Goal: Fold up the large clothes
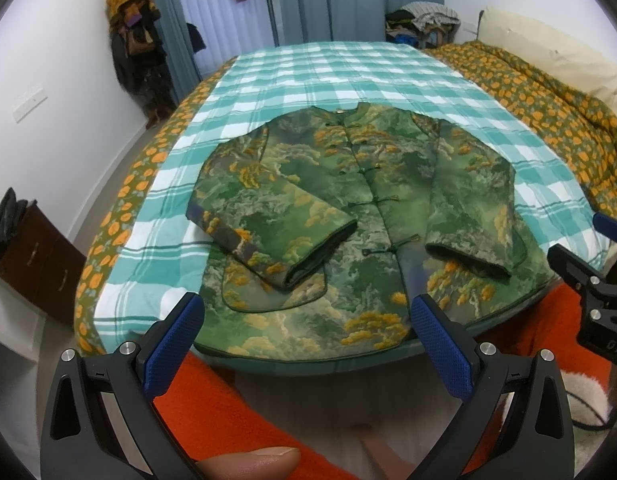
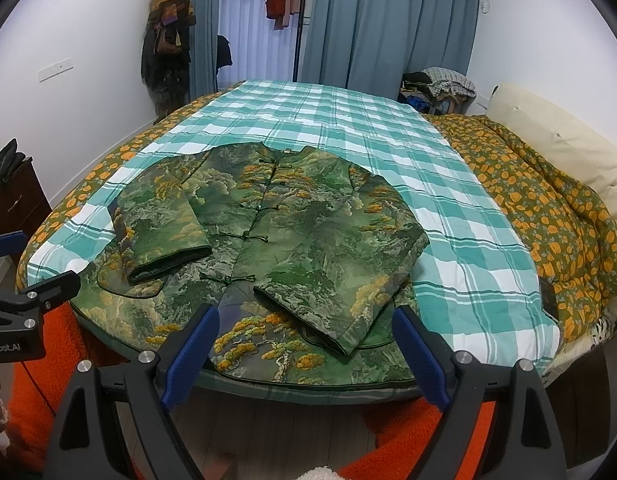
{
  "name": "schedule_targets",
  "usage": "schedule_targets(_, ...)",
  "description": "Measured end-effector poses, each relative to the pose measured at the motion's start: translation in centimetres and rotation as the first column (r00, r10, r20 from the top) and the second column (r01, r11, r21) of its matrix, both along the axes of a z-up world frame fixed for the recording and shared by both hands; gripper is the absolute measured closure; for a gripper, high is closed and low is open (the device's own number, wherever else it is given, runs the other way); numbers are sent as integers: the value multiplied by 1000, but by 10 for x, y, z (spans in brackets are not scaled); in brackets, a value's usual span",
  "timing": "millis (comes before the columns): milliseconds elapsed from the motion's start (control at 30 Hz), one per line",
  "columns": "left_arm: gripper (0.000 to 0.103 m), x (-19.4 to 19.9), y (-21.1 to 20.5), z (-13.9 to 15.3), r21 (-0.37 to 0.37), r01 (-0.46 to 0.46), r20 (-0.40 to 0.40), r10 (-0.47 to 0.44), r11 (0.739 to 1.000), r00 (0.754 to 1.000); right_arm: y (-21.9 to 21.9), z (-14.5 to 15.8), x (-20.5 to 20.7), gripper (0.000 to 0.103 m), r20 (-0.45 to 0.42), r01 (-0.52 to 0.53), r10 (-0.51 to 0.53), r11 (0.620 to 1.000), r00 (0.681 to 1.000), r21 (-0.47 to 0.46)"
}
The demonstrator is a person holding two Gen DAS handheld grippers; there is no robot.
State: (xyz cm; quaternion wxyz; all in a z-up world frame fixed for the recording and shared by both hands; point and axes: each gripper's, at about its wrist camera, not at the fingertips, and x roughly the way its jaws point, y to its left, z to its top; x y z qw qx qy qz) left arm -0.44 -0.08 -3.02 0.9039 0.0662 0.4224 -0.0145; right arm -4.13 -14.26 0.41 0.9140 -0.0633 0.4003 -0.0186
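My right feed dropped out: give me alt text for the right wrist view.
A green landscape-print jacket lies face up on the checked bedspread, both sleeves folded across its front. The open right tool hovers empty at its hem.

A green patterned jacket is laid flat, front up, on a teal checked blanket, both sleeves folded across the body. The left gripper is held with jaws wide apart at 6 o'clock, short of the hem. The right gripper is seen at 3 o'clock.

Even, soft daylight enters through the window behind the bed; sharp focus, strong fisheye bending, dark vignetted corners.
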Motion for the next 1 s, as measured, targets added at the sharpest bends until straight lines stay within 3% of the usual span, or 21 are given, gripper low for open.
schedule_targets(200,0,5,5,1,-19,9,-6,-9,1000,1000,-10,2,5,13,23,-41,41,999,999,21)
schedule_targets(333,0,7,11,5,-71,30,0,-30,997,1000,-21,2,13,13,43,-150,146,980,988,134)
schedule_targets(400,0,7,11,6,-67,40,20,-39,997,999,-23,-10,24,0,7,-207,208,963,978,171)
schedule_targets(567,0,4,11,7,-19,44,69,-42,999,997,-22,-62,55,0,-120,-281,284,959,951,46)
schedule_targets(667,0,8,15,1,-29,33,30,-32,999,999,-18,-103,77,0,-204,-311,283,942,937,-124)
schedule_targets(767,0,10,21,-3,-49,7,-1,-7,999,1000,-22,-134,98,1,-230,-326,283,929,931,-176)
schedule_targets(833,0,10,24,-7,-62,0,-23,-1,998,1000,-23,-150,111,8,-242,-318,265,924,933,-214)
schedule_targets(867,0,10,26,-9,-68,-4,-36,2,998,999,-25,-156,116,18,-251,-317,260,922,932,-223)
schedule_targets(933,0,10,29,-13,-72,-8,-54,4,997,999,-31,-160,123,42,-284,-311,262,940,922,-141)
schedule_targets(967,0,11,29,-15,-65,-12,-59,8,998,998,-33,-154,122,75,-279,-293,255,950,926,-104)
schedule_targets(1000,0,11,29,-17,-55,-17,-62,14,998,998,-33,-146,120,86,-262,-277,244,956,934,-100)
